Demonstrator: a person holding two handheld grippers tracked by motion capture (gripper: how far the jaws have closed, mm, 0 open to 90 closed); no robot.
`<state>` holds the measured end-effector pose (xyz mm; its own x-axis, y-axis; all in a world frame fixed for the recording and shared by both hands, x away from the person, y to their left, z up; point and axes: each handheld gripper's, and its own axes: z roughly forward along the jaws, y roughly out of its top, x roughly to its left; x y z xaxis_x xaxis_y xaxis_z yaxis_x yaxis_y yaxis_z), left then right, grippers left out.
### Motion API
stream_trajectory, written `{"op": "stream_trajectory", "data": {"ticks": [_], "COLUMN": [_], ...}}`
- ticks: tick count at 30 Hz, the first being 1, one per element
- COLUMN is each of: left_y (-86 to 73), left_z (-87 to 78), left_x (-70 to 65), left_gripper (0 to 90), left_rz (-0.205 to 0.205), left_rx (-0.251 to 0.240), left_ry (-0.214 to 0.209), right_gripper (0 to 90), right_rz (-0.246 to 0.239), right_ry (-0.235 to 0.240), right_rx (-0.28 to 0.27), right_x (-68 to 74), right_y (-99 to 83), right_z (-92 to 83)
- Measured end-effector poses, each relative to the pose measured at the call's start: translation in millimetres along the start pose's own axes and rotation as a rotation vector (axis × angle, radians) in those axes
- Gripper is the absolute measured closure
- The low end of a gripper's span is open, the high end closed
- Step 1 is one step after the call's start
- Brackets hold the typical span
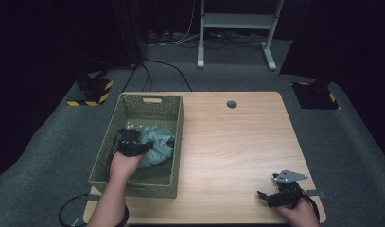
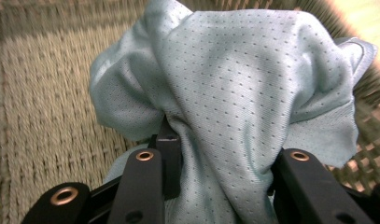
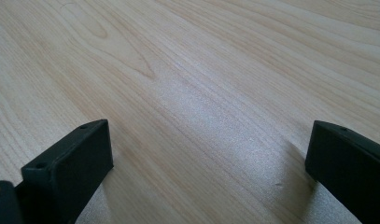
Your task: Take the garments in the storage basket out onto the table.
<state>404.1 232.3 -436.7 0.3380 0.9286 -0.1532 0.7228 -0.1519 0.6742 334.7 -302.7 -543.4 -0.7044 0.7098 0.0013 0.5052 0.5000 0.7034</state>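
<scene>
Fingers of the left gripper point(image 1: 133, 142) clench the pale green cloth point(image 2: 234, 93) inside the woven basket point(image 1: 173, 142) at nine o'clock; lift straight, clearing its rim, while the right gripper point(image 1: 270, 197) idles, jaws apart, at five o'clock.

One green woven basket point(image 1: 176, 123), one pale teal cloth point(image 1: 157, 142) inside it, one wooden counter point(image 1: 237, 142), two handheld grippers, the left gripper point(image 1: 129, 142) and the right gripper point(image 1: 280, 191), two hands, two yellow-and-black striped floor bases point(image 1: 91, 92)
</scene>
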Motion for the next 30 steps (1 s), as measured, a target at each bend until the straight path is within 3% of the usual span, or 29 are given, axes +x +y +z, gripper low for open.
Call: {"op": "stream_trajectory", "data": {"ticks": [10, 13, 16, 30], "left_y": [6.3, 11.5, 15.4, 31.8], "left_z": [-31.5, -43.1, -52.5, -83.0], "left_x": [-2.1, -6.5, -9.1, -33.2], "left_gripper": [64.7, 64.7, 64.7, 64.5], "left_rz": [-0.013, 0.012, 0.012, 0.076], "left_rx": [-0.212, -0.271, -0.32, -0.475], "left_ry": [0.011, 0.034, 0.034, 0.052], "right_gripper": [0.6, 0.6, 0.6, 0.6], "right_rz": [0.0, 0.0, -0.001, -0.001], "right_ry": [-0.001, -0.001, -0.001, -0.002], "right_rx": [0.0, 0.001, 0.001, 0.001], "right_x": [0.1, 0.2, 0.2, 0.3], "right_y": [0.0, 0.0, 0.0, 0.0], "right_z": [0.0, 0.0, 0.0, 0.0]}}
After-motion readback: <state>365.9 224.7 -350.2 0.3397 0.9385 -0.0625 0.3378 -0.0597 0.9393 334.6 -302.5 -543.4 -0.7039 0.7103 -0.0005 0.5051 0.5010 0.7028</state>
